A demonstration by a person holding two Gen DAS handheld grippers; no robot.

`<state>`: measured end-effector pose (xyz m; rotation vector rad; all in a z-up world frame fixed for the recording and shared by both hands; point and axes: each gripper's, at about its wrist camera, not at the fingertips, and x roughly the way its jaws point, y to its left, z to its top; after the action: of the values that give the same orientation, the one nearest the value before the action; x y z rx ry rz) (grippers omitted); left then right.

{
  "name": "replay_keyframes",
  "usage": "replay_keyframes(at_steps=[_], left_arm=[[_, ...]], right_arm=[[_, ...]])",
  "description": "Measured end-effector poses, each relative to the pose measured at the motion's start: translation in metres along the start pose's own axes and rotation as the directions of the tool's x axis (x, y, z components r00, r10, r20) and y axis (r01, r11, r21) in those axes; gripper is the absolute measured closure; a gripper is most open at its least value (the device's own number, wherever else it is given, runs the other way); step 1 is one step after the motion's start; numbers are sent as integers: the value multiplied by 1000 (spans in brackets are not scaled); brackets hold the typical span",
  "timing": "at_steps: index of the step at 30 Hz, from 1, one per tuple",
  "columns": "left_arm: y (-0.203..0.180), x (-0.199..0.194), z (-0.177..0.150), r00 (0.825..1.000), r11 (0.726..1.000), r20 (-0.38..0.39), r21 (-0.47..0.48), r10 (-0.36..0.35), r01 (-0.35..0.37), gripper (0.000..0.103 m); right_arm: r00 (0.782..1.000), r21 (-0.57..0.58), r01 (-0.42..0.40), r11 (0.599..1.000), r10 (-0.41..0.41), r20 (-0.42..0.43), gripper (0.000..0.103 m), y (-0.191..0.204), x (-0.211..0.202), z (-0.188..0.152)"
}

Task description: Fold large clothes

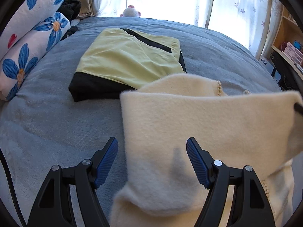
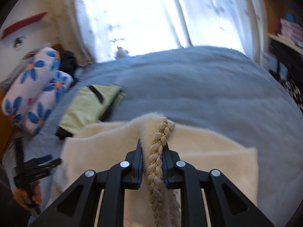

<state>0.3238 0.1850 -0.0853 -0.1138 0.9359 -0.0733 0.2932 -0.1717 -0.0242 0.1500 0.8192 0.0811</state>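
Bed — covered edge to edge by a grey-blue fleece blanket, filling both wrist views. Sheer curtains with a leaf print hang behind it, strongly backlit by the window.

Floral pillows — two white ones with blue flowers, stacked at the bed's far-left edge, with a dark bundle of cloth behind them.

Cream fleece garment — lies on the near part of the bed, partly folded over itself. One thick fold rises in front of the left wrist camera; its right corner is lifted toward the picture's right edge. A braided cream trim with a thin gold thread runs along one edge.

Folded yellow-green garment with black panels — lies flat on the blanket beyond the cream one, nearer the pillows. The cream fold overlaps its near corner in the left wrist view; contact cannot be told.

Left gripper — jaws spread wide, blue pads apart, held above the cream garment. The cloth's left edge lies between the pads without either pressing on it.

Right gripper — jaws pressed in on the braided trim, pinching it together with a ridge of the fleece beside it.

Small pale plush toy — sits at the bed's far edge against the window.
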Motion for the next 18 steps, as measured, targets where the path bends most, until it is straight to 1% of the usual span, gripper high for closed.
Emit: replay_keyframes(at_steps=[2, 3, 5, 6, 7, 8, 9, 11, 13, 14, 15, 16, 18], left_arm=[[-6, 11, -1, 1000, 1000, -19, 18, 11, -11, 30], [-8, 18, -2, 999, 999, -33, 30, 22, -21, 30], [-12, 34, -5, 996, 997, -66, 54, 58, -55, 30], [-13, 42, -6, 994, 996, -82, 65, 72, -67, 30], [-14, 46, -7, 993, 995, -91, 71, 80, -73, 30], [-15, 45, -7, 992, 994, -89, 73, 86, -80, 30], [-17, 43, -7, 992, 993, -82, 79, 96, -90, 30], [-24, 30, -6, 991, 988, -43, 99, 126, -121, 30], [-34, 13, -5, 993, 988, 3, 105, 117, -116, 30], [-41, 3, -5, 995, 990, 20, 103, 99, -101, 30], [-49, -6, -5, 997, 993, 30, 98, 67, -69, 30], [-58, -14, -5, 999, 995, 34, 91, 23, -26, 30], [-79, -23, -8, 998, 995, 24, 81, -65, 63, 30]], right_arm=[[994, 31, 53, 998, -50, -93, 87, -18, 32, -15], [988, 37, 71, 997, -65, -139, 86, -24, 47, -23], [966, 29, 111, 993, -101, -236, 78, -32, 74, -40], [967, 33, 113, 993, -102, -234, 76, -36, 76, -45], [972, 34, 114, 993, -104, -213, 74, -36, 71, -47], [970, 29, 132, 991, -123, -209, 70, -34, 66, -46], [968, 20, 157, 987, -150, -200, 70, -32, 61, -46], [974, -5, 172, 985, -171, -146, 70, -25, 43, -43], [982, -43, 160, 986, -163, -95, 69, -11, 24, -43], [986, -57, 145, 988, -149, -81, 69, -3, 17, -41], [990, -67, 118, 991, -123, -69, 69, 7, 12, -43], [995, -71, 73, 995, -78, -63, 69, 18, 7, -44], [997, -75, -2, 997, -3, -72, 69, 38, 4, -48]])
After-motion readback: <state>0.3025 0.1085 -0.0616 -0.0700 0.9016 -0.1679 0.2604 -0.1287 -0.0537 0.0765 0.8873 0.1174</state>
